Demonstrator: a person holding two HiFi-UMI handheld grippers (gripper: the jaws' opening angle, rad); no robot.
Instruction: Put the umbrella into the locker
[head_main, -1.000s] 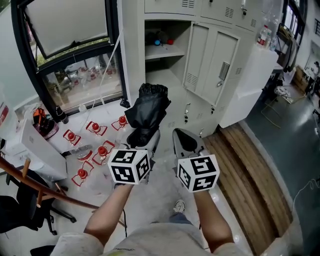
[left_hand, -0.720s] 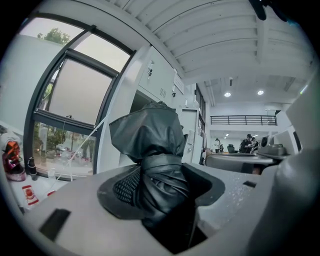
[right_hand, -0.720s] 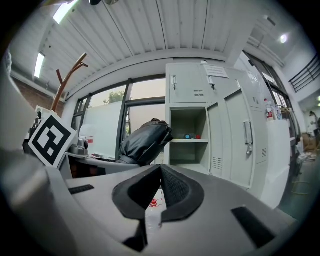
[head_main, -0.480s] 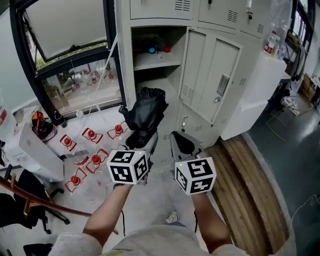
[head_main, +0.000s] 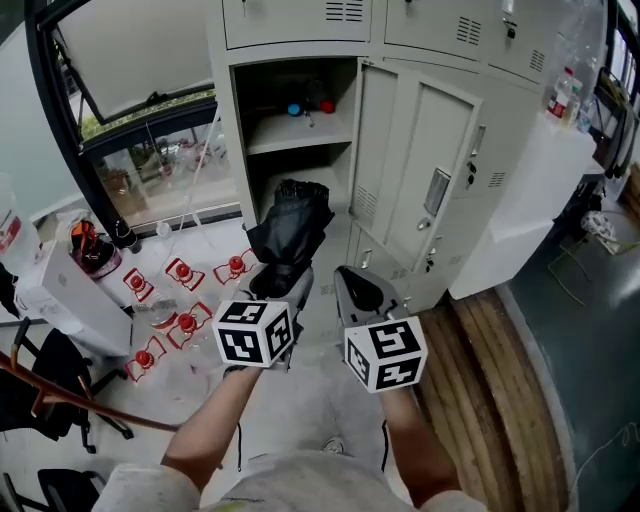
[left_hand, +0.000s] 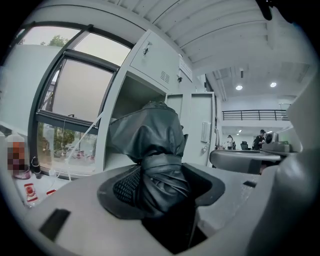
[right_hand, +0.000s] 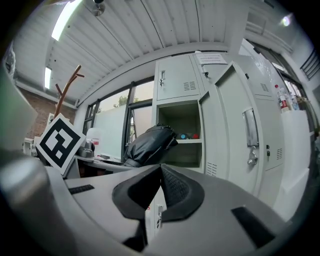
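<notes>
left gripper (head_main: 283, 275) has its jaws clamped round the folded black umbrella (head_main: 291, 222), held out towards the open locker (head_main: 226, 130) but not yet inside, probably to slide in end first; right gripper (head_main: 362, 288) rides alongside, jaws closed, empty.

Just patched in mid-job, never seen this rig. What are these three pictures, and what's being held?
No robot here: a person carries a two-jaw gripper in each hand; the marker cubes are part of them. The head view looks steeply down from the person's head; each gripper view looks along that gripper's own jaws. The left gripper is clamped on a folded black umbrella pointing towards the grey locker, whose door stands open. The right gripper is shut and empty. Small blue and red items sit on the locker's shelf; small red-topped things lie on the floor by the window.
</notes>
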